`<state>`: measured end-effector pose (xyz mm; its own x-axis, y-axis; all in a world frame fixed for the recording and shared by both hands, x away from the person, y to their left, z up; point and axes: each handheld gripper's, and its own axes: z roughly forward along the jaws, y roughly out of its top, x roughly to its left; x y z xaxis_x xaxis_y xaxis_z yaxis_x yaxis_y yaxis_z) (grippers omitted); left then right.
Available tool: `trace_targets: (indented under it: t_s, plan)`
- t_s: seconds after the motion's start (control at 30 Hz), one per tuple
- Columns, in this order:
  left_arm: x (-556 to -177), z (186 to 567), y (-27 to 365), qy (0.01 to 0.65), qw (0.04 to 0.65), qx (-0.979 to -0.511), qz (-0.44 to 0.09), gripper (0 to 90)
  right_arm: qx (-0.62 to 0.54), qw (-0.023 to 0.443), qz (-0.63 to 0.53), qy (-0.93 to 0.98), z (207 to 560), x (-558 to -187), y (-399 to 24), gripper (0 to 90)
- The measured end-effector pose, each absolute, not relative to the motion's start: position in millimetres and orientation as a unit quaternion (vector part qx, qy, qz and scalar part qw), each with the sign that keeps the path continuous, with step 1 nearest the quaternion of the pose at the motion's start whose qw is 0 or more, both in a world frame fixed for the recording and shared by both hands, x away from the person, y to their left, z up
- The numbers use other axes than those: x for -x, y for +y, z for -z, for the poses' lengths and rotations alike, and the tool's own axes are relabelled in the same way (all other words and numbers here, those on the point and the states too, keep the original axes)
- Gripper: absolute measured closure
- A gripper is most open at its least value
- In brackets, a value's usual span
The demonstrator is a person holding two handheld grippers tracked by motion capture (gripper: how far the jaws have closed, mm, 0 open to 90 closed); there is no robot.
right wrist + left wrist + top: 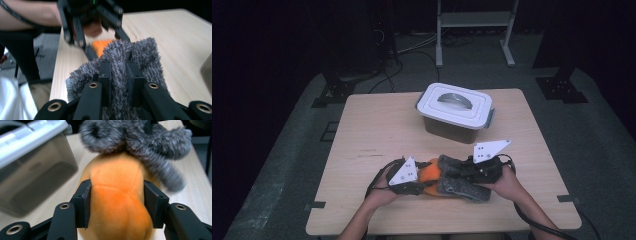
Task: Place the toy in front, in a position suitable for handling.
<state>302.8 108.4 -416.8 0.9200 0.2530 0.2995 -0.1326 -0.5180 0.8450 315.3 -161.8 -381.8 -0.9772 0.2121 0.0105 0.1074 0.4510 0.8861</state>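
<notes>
Two hand-held grippers meet over the near middle of the table (377, 125), each on one end of the same soft toy. Left hand-held gripper (117, 202): its pads bracket the orange plush body (117, 205) on both flanks, jaws pressed against the fabric, so it grips the orange part. Right hand-held gripper (119, 75): jaws drawn close together, pinching a fold of the grey shaggy fur (130, 55) between the pads. In the high view the orange plush body (428, 173) lies on the table between the left hand-held gripper (409, 177) and the right hand-held gripper (477, 170), with the grey shaggy fur (462, 187) spreading toward the right hand. The fur sits against the far end of the orange body, touching it. White lidded storage box (457, 112) stands farther back on the table, lid on, handle recess on top, well apart from the toy. Both forearms come in from the near edge.
</notes>
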Motion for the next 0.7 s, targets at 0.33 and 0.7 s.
trace_targets:
  t_s: [0.33, 0.7]
  plan:
    - [-313, 429, 132, 0.086, 0.494, -0.853, -0.144, 44.0, -0.126, 0.045, -0.494, 0.859, 409, -320, -176, 75.8]
    - [-313, 426, 138, 0.099, 0.501, -0.855, -0.092, 26.6, -0.134, 0.04, -0.502, 0.854, 411, -321, -180, 75.5]
